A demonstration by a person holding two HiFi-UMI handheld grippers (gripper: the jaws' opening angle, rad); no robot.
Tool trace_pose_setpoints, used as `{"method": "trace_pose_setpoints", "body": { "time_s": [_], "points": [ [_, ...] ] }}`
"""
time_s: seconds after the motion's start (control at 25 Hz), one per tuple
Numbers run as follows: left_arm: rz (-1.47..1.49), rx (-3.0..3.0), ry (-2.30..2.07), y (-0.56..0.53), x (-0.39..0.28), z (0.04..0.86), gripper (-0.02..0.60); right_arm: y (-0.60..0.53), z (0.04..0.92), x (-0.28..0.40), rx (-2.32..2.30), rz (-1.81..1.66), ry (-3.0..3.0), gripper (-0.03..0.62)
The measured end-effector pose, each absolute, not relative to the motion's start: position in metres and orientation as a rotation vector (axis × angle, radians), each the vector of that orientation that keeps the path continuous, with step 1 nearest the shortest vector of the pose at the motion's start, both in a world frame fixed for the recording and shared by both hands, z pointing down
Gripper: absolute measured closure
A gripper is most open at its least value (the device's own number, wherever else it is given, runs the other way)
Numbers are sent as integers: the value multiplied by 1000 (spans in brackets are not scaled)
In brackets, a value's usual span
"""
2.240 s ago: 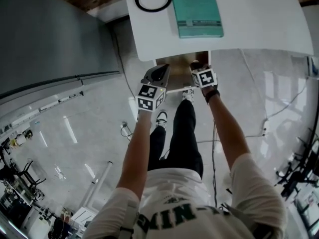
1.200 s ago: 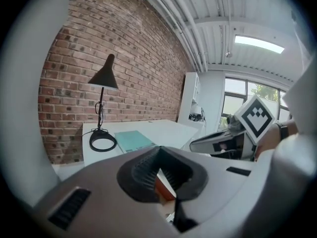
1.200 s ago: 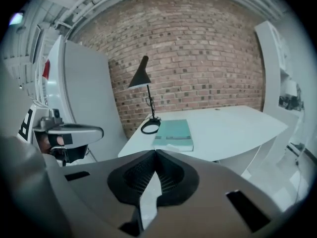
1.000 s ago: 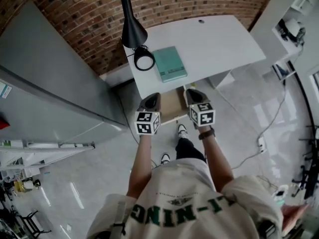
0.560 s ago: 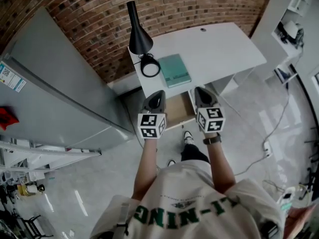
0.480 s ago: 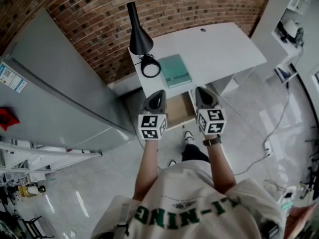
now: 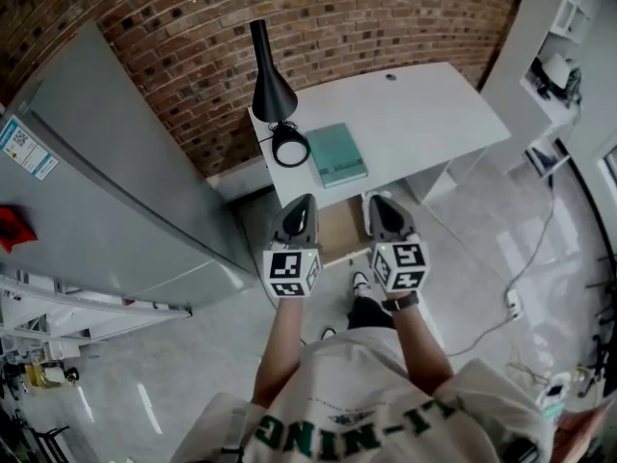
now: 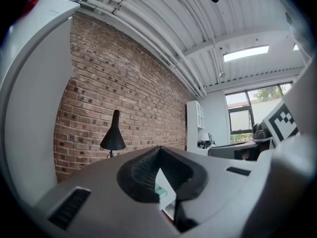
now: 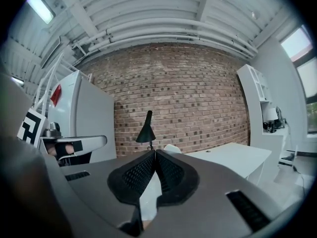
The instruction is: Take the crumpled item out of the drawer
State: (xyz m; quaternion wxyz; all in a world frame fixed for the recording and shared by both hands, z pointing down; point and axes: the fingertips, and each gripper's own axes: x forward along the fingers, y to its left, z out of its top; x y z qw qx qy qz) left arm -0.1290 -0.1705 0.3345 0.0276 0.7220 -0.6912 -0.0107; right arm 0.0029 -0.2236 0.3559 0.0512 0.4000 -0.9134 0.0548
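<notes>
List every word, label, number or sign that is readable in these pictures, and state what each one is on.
"NING": green letters, upside down in the head view and partly cut off, on the person's white shirt.
Sticker on the grey refrigerator: printed, but too small to read.
Teal book on the desk: no readable print.
</notes>
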Motion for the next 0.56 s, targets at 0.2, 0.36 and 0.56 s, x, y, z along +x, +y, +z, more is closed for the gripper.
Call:
{"method": "trace_pose_setpoints", "body": {
  "time_s": [0.2, 0.36, 0.56],
  "points": [
    [-46, 2238, -2152, -169, -135, 324, 588, -221, 352, -4, 1191, 161, -2794, 588],
    [-61, 2219, -2140, -166, -139, 323, 588, -217, 358, -5, 1181, 178, -2780, 588],
    [-64, 2193, -2144, -165, -146, 322, 588, -221, 365, 0, 1183, 228, -2750, 588]
  ]
}}
